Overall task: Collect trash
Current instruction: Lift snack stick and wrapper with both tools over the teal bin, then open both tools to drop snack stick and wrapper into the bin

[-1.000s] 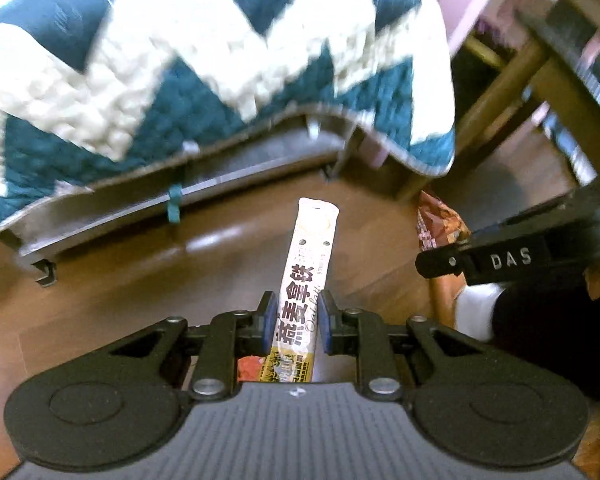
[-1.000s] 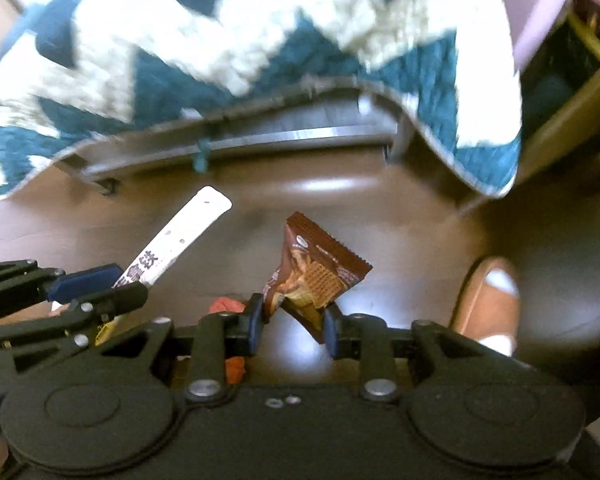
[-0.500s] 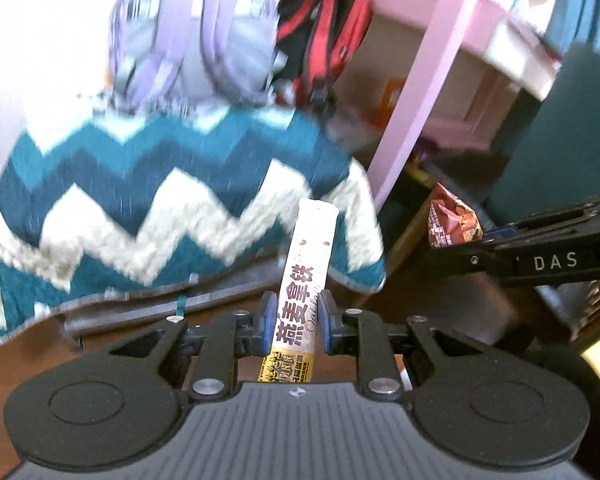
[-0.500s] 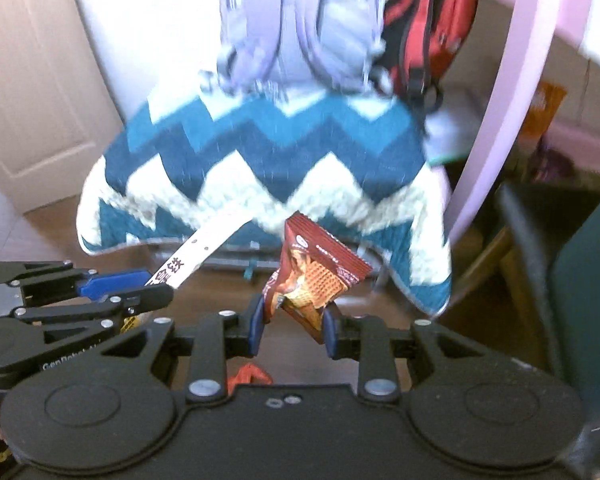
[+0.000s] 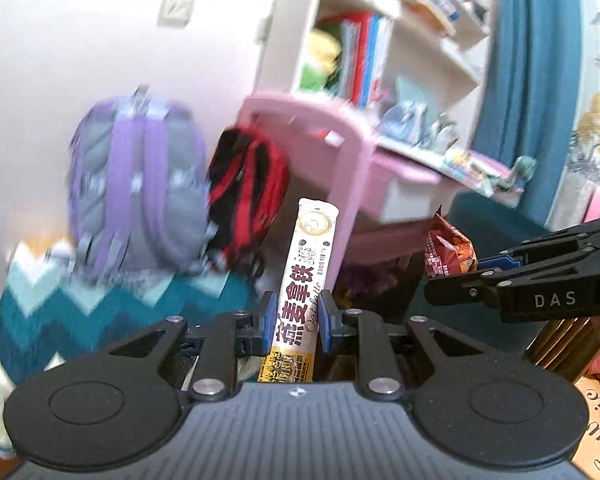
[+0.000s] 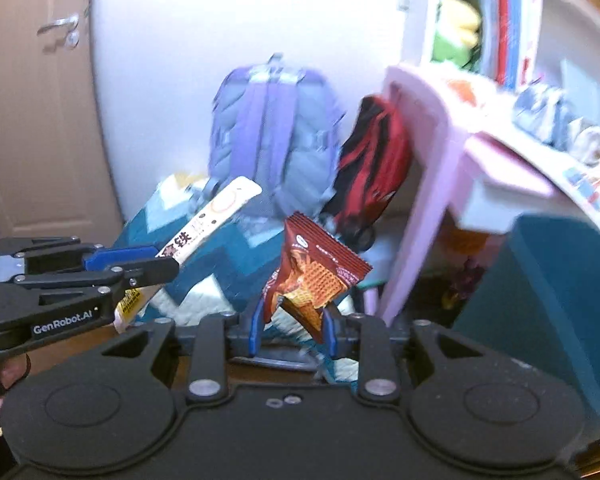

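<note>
Behind both wrappers, pink desk (image 5: 384, 168)

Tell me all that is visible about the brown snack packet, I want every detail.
The brown snack packet is a small, glossy foil-like pouch, reddish brown, printed with a waffle-like orange snack and a small white oval logo near its top. Its upper edge is a crimped seal. It looks crumpled and flat, probably empty. It stands tilted, lower corner pinched between the blue-padded fingers of the right gripper, held up in the air in front of the zigzag blanket. Nothing else touches it. In the left wrist view it appears crumpled.
</note>
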`<state>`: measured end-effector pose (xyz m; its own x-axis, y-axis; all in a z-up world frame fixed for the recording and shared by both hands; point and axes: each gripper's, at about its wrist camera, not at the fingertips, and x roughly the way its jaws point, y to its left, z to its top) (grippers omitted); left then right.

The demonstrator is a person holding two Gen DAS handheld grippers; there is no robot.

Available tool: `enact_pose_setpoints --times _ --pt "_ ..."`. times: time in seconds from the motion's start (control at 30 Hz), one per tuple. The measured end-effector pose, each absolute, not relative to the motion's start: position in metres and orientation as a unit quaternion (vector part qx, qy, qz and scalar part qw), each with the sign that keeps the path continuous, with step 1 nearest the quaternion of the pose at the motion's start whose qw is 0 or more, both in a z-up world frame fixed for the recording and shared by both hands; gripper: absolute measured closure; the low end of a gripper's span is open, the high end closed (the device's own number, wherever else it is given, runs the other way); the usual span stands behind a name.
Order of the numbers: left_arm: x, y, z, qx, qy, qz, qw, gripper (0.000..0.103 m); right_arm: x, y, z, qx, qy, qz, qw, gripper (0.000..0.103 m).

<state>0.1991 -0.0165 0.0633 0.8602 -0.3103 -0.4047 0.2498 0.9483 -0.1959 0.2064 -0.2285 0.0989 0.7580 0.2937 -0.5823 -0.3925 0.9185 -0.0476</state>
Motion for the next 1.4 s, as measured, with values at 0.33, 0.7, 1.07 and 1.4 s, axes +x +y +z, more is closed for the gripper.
enact_pose_setpoints --times 0.33,0.7,1.07,1.4 --pt "0.211 -0.099 0.138 -0.034 0.16 -0.213 0.963 0.082 0.196 -0.298 0.144 -0.087 0.257 0.128 0.954 0.076" --pt "0.248 -0.206 0.165 0.001 0.172 -0.283 0.944 0.082 0.215 -0.394 0.147 -0.067 0.27 0.052 0.959 0.076" --pt "0.304 -0.304 0.149 0.039 0.246 -0.31 0.917 0.082 0.249 -0.455 0.109 -0.062 0.352 0.03 0.934 0.076" --pt "0.353 -0.36 0.11 0.057 0.367 -0.317 0.873 0.082 0.272 -0.463 0.095 -0.084 0.415 0.052 0.904 0.075"
